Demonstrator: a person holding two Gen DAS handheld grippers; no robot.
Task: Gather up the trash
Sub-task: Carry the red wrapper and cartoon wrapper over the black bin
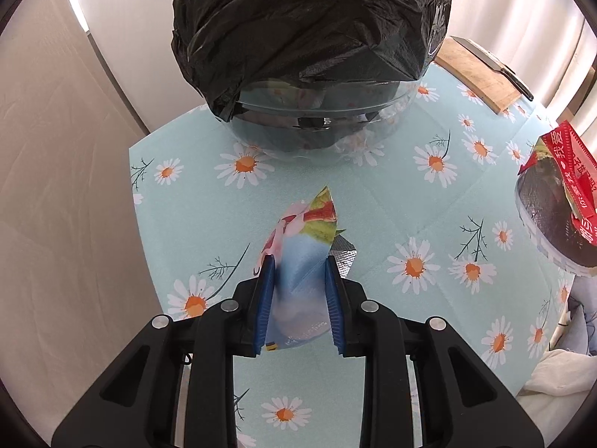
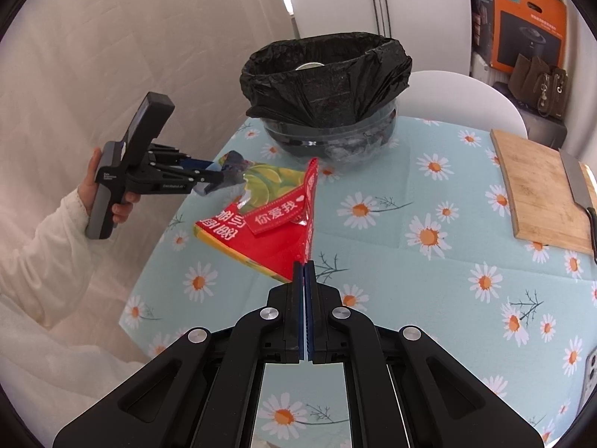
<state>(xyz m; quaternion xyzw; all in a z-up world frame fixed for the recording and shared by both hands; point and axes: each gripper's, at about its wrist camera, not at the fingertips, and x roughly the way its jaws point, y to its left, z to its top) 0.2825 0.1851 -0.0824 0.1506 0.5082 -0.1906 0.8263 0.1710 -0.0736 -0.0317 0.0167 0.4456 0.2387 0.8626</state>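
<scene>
My left gripper (image 1: 298, 265) is shut on a crumpled pale blue snack wrapper (image 1: 304, 231) with a fruit print, held above the daisy-patterned tablecloth (image 1: 391, 201). My right gripper (image 2: 304, 266) is shut on the corner of a red snack bag (image 2: 272, 231) with white lettering, lifted off the cloth. That red bag (image 1: 563, 194) shows at the right edge of the left wrist view. The left gripper (image 2: 220, 179) with its wrapper (image 2: 233, 166) appears at the left in the right wrist view, held by a hand in a white sleeve. A clear glass bowl lined with a black bin bag (image 1: 309, 37) (image 2: 328, 78) stands at the far side.
A wooden cutting board (image 2: 537, 190) with a cleaver (image 2: 578, 183) lies at the right of the table. A white chair (image 2: 466, 93) stands behind the table, with a boxed appliance (image 2: 530, 18) and a brown handbag (image 2: 537, 82) beyond. White curtain hangs at the left.
</scene>
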